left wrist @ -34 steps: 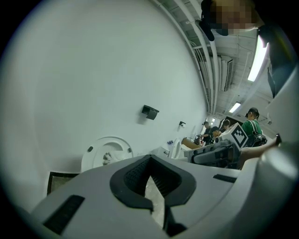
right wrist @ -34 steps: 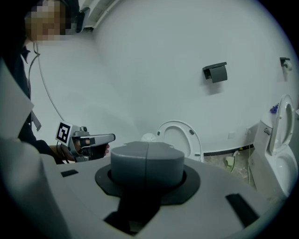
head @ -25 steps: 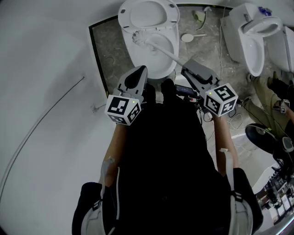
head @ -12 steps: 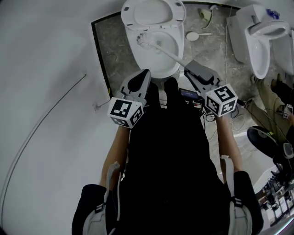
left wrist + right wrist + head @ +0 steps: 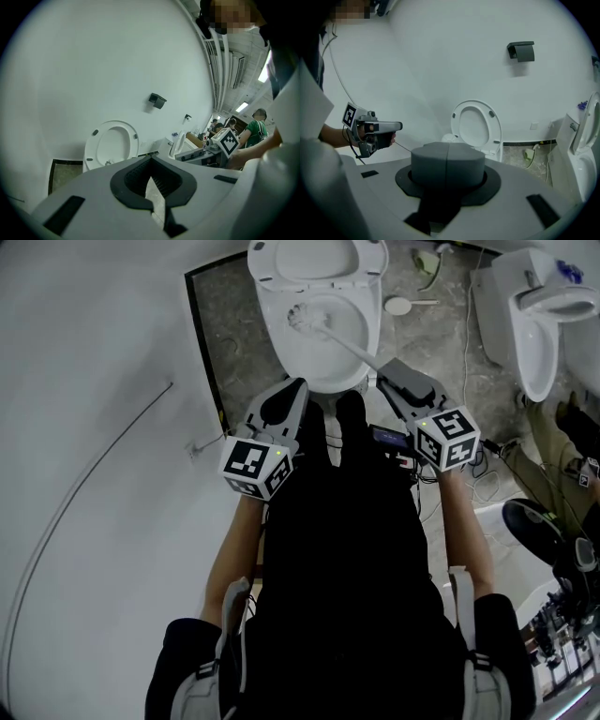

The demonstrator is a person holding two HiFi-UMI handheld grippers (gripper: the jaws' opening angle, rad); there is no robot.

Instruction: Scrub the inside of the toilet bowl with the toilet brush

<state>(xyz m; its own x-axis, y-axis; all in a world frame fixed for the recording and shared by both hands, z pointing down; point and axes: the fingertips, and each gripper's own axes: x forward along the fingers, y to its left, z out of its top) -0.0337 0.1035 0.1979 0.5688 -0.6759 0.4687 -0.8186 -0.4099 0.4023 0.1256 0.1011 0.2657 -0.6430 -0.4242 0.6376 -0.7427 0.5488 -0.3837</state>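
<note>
**While the right gripper (image 5: 384, 373) clamps the toilet brush (image 5: 339, 341), the left gripper (image 5: 297, 386) hangs closed and empty**

Where the right gripper's jaws point, the brush runs straight out from between them. They are pressed together on the near end of its white handle. In the right gripper view the two grey pads (image 5: 431, 164) meet along a single seam. At the far end of the handle, the bristle head lies down inside the toilet bowl (image 5: 352, 315), against the side farthest from this gripper. Beyond the head, the seat (image 5: 317, 257) stands raised against the white wall (image 5: 94, 427).

Just to the left of the right gripper, the left gripper hovers near the front rim of the bowl, apart from the brush. Its tips meet, and only an oval hollow opens behind them. Grey floor shows through the hollow in the left gripper view, and nothing is held there. The bowl lies ahead of its jaws and a little to the right.
</note>
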